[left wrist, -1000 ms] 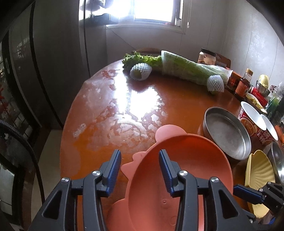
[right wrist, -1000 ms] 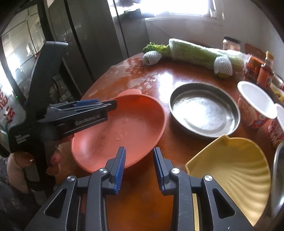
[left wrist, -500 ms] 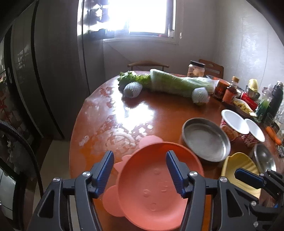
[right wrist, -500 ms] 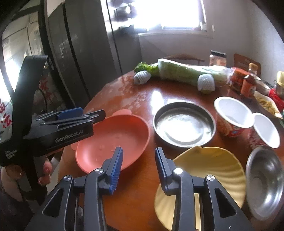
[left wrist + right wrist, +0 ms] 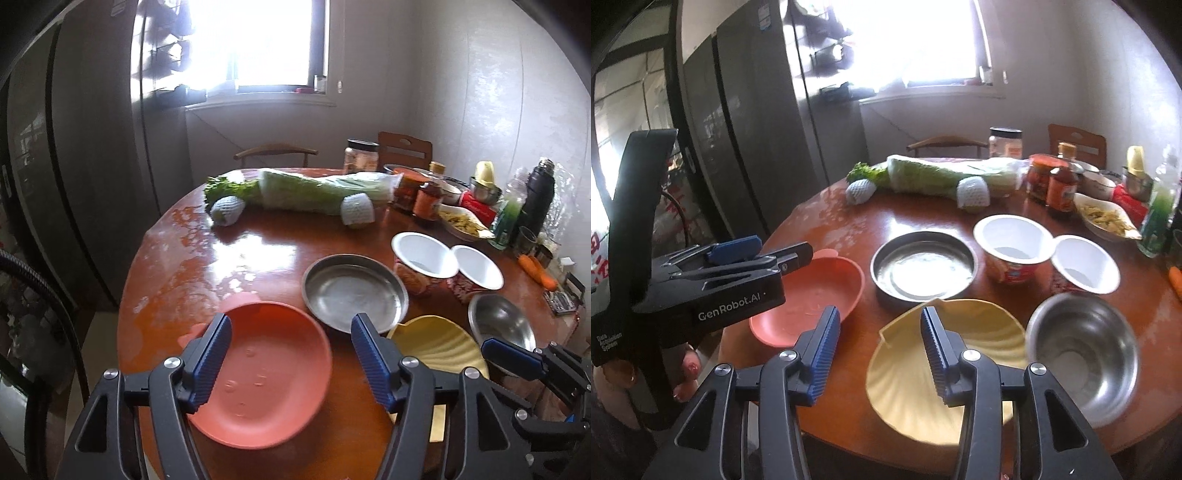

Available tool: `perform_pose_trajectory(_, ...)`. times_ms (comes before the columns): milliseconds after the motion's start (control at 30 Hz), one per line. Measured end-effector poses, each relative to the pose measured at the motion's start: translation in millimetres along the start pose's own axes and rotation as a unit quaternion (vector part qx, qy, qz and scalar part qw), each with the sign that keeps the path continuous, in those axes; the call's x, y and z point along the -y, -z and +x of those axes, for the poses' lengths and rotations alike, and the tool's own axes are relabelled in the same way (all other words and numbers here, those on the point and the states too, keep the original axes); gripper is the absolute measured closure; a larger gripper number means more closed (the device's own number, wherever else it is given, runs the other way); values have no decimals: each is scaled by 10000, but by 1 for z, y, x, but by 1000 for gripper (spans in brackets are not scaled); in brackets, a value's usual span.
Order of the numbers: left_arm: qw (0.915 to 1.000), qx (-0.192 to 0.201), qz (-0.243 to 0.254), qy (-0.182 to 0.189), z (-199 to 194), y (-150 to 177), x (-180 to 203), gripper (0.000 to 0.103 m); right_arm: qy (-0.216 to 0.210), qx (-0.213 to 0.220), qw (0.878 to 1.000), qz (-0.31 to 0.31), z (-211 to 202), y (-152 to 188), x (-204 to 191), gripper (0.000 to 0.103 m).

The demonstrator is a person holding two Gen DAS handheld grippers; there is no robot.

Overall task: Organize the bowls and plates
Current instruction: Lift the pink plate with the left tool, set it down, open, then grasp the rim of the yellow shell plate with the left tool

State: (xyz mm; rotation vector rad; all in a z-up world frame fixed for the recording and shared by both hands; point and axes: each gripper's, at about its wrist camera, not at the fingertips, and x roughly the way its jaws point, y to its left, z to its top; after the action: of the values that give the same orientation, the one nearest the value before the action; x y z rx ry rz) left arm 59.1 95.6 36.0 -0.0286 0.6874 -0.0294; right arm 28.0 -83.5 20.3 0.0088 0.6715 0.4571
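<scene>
Nothing is stacked yet: the coral round plastic plate [image 5: 266, 373], steel pan [image 5: 354, 291], yellow shell-shaped dish [image 5: 945, 369] and steel bowl [image 5: 1082, 354] lie apart on the counter [image 5: 221, 258]; left tongs [image 5: 291, 358] and right tongs [image 5: 879, 347] both gape wide, empty.

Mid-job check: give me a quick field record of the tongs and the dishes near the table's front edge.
left tongs: open, above the pink plate, holding nothing
right tongs: open, over the near rim of the yellow shell plate
steel pan: empty, behind both plates
steel bowl: empty, right of shell plate
paper cups: two, upright, behind steel bowl
stacking: none yet
</scene>
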Motion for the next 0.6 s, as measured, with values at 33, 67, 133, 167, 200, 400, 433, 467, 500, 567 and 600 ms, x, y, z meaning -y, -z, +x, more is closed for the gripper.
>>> perform_pose_trajectory(33, 10000, 16, 30, 37, -2, 0, 6, 35, 9, 17, 10000, 38, -4, 1, 3, 55)
perform_pose_trajectory(67, 10000, 23, 59, 57, -4, 0, 10, 33, 9, 28, 10000, 67, -7, 2, 6, 54)
perform_pose_trajectory(133, 9998, 21, 151, 101, -6, 1, 20, 33, 61, 60, 9998, 165, -15, 4, 13, 51)
perform_pose_trajectory(167, 9997, 7, 203, 163, -7, 2, 26, 33, 84, 70, 9997, 218, -20, 7, 18, 51)
perform_pose_trajectory(200, 9995, -17, 233, 197, -7, 3, 30, 33, 94, 78, 9996, 263, -23, 8, 21, 50)
perform_pose_trajectory(400, 9983, -291, 365, 359, 3, 13, 50, 32, 197, 58, 9990, 399, -36, 19, 35, 50)
perform_pose_trajectory(433, 9980, -359, 369, 376, 6, 15, 52, 32, 214, 42, 9989, 418, -37, 21, 37, 50)
perform_pose_trajectory(467, 9977, -409, 369, 393, 8, 18, 52, 32, 237, 18, 9988, 436, -38, 25, 38, 49)
perform_pose_trajectory(500, 9973, -478, 376, 407, 12, 20, 53, 32, 259, -9, 9986, 456, -39, 28, 40, 49)
perform_pose_trajectory(567, 9967, -586, 392, 411, 19, 24, 55, 32, 279, -61, 9984, 483, -39, 33, 43, 49)
perform_pose_trajectory(600, 9964, -620, 404, 419, 21, 26, 57, 32, 293, -117, 9983, 498, -38, 37, 44, 49)
